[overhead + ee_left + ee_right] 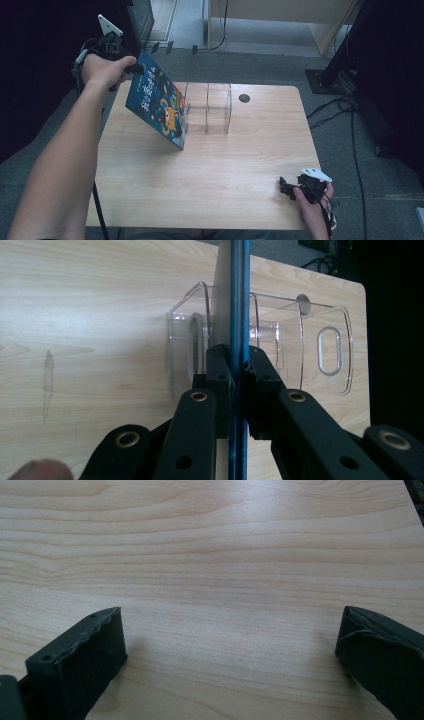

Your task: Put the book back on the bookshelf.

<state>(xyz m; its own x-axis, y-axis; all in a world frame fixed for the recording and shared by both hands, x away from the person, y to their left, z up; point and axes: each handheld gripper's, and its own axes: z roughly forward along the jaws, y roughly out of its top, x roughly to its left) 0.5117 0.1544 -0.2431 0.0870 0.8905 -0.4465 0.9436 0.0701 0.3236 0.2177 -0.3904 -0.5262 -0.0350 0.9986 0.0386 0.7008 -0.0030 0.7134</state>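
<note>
The wooden table (pixel 210 165) is carrying a clear acrylic rack (pixel 210 107) near its far edge, with upright dividers and open slots between them. The blue picture book (pixel 159 100) is hanging tilted over the rack's left end, its lower corner near the table just beside the first divider. The book's long axis is running down from the left gripper (pixel 131 70) toward the rack, so the slot is lying below and ahead of this gripper. The left gripper (pixel 239 367) is clamping the book's edge (pixel 239 300) between its jaws. The right gripper (pixel 286 189) is resting well apart at the near right corner, its jaws standing wide apart over bare wood (pixel 225 580). The left hand is clearly the nearer one.
</note>
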